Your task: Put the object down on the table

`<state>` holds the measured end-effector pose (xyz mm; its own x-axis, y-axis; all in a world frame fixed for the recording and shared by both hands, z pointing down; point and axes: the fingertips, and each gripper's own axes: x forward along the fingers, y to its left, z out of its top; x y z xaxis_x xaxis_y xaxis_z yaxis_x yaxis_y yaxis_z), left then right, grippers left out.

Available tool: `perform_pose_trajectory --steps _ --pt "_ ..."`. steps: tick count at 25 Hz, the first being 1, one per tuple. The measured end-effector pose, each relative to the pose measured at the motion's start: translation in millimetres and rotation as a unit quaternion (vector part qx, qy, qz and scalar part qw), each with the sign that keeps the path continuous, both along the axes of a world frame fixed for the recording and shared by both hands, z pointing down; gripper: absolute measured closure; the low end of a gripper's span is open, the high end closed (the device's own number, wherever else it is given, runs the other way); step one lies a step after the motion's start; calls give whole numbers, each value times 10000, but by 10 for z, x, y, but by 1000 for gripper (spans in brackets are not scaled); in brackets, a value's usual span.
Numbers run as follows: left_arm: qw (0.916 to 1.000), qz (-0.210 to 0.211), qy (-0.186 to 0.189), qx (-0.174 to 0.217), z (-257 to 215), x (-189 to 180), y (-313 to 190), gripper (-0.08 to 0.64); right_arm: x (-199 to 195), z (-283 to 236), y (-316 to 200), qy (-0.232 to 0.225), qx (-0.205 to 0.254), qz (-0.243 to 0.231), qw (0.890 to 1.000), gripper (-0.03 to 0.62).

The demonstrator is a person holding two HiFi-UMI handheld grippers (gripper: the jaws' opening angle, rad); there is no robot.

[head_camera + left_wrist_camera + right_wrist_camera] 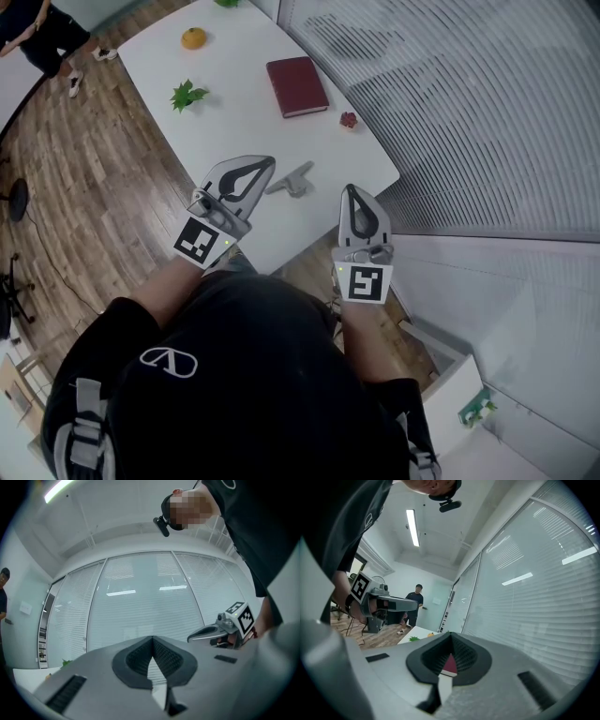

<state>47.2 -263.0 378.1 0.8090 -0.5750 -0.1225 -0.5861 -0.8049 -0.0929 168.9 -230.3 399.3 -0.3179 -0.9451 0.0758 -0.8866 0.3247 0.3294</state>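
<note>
So both grippers are empty here. The left gripper (264, 165) has its fingers clenched tip to tip with nothing in the gap, and the right gripper (352, 189) is the same. The bit of red we can see through the right one's fingers is just the dark red hardcover book (297, 86) further off.

We're guessing the task's thing is the small grey plastic piece (292, 180). It's lying flat on the white rounded surface (234, 103) at its near end, between the two grippers and just beside the left fingertips.

**What could go wrong:**
- The piece sits close to both sets of fingertips. If either hand swings sideways while pulling away, it could clip the piece and slide it towards the near edge, then down onto the wooden floor (84, 187).
- With both sets of fingers clamped shut, there'd be no quick way to catch it.
- Backing straight off looks like the safer move to us.

**Orientation:**
- Its long axis runs diagonally, from near-left up to far-right.
- A short stub sticks out of one side, so it looks roughly T-shaped.
- It's too small for us to tell which end is the front.

Everything else is well apart at the far end: the round orange fruit (193, 38), the green leafy sprig (188, 95) and a tiny reddish thing (349, 120).
</note>
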Motion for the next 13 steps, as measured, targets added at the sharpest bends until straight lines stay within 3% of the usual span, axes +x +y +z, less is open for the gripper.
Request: perform_pose_trajectory --steps 13 --pt "10000 -44 43 -11 -21 -28 -32 555 -20 -47 2 -23 89 28 10000 589"
